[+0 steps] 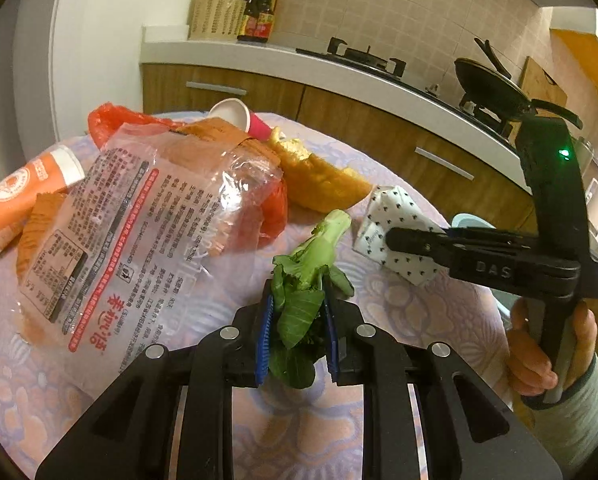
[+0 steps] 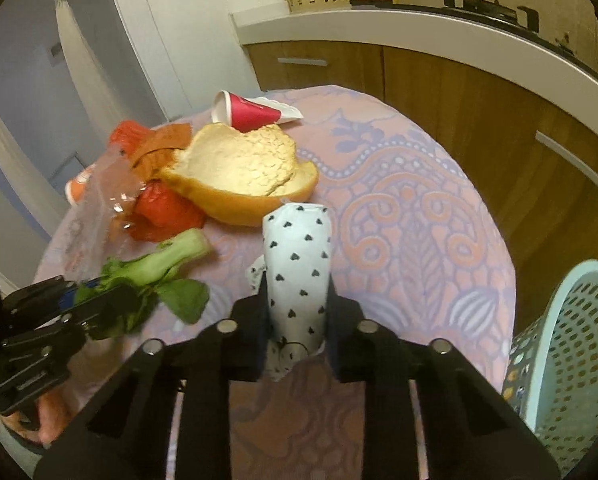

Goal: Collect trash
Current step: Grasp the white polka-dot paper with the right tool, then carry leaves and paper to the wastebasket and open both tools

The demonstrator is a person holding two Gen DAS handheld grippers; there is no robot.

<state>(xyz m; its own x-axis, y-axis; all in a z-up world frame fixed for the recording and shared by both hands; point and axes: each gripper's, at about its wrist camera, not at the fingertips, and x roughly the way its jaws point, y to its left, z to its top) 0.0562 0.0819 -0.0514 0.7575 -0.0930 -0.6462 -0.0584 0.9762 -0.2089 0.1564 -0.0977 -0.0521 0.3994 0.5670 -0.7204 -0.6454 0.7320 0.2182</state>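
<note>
Pink-and-lilac patterned cloth over the round table (image 2: 399, 208), filling mid-frame. Wooden cabinets (image 2: 439, 92) under a white worktop (image 2: 379, 26) along the top, aqua basket (image 2: 571, 344) lower right. Left gripper (image 1: 297, 328) jaws pinching the leafy green stalk (image 1: 311, 256) at bottom centre; right gripper (image 2: 299, 332) jaws clamped on the heart-printed paper wad (image 2: 299, 264).

Both grippers are built of matte black plastic with angular, cut-out linkage arms, each joint being capped by a round silver pin. The left gripper (image 1: 299, 316) is fitted with ribbed blue pads (image 1: 265, 336). On the right gripper (image 1: 395, 240), raised letters "DAS" and a small green light are seen. A ribbed grey-green sleeve (image 1: 579, 412) is worn at the wrist.
</note>
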